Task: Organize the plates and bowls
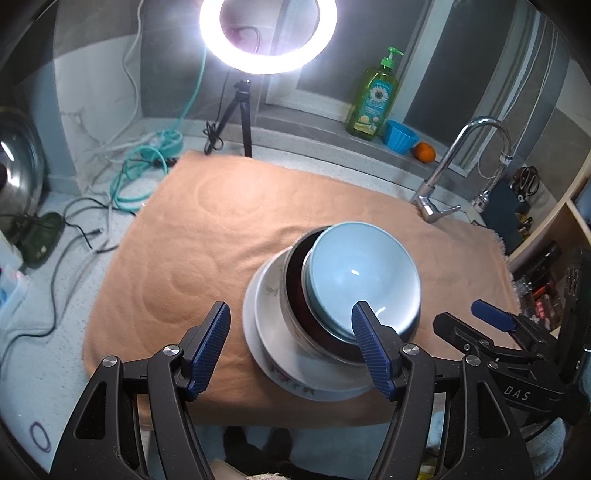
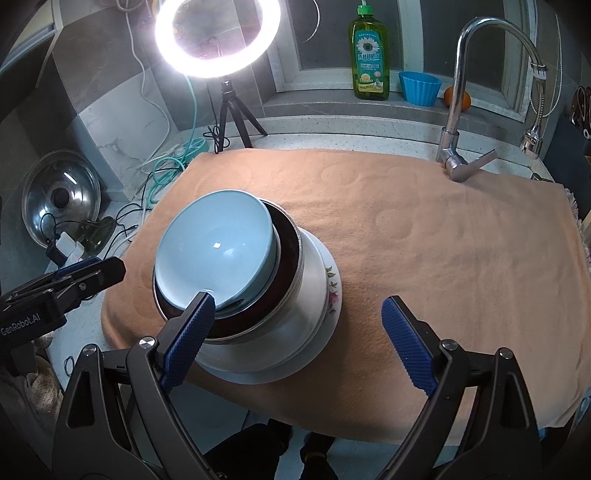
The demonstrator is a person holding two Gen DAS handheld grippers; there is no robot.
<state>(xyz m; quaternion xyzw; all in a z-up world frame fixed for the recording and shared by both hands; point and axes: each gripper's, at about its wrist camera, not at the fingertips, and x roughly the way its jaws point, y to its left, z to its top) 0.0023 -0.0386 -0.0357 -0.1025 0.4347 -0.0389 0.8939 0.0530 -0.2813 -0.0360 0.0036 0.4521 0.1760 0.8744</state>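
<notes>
A stack stands on the peach towel (image 1: 207, 229) (image 2: 443, 240). From the bottom it is a flowered plate (image 1: 295, 387) (image 2: 332, 288), a white bowl (image 1: 269, 325) (image 2: 291, 339), a steel bowl (image 1: 291, 314) (image 2: 291, 273) with a dark inside, and a light blue bowl (image 1: 362, 273) (image 2: 218, 251) that sits tilted on top. My left gripper (image 1: 291, 310) (image 2: 92, 273) is open at the stack's near left side. Its right finger overlaps the blue bowl's near rim. My right gripper (image 2: 299, 299) (image 1: 465, 317) is open at the near right side. Its left finger overlaps that rim too. Neither grips anything.
A lit ring light (image 1: 267, 33) on a tripod (image 2: 231, 118) stands behind the towel, with cables (image 1: 147, 166) to its left. A soap bottle (image 2: 369, 55), blue cup (image 2: 419, 88) and orange (image 1: 424, 152) sit on the sill. The faucet (image 2: 458, 110) is at back right, a pot lid (image 2: 61, 197) at left.
</notes>
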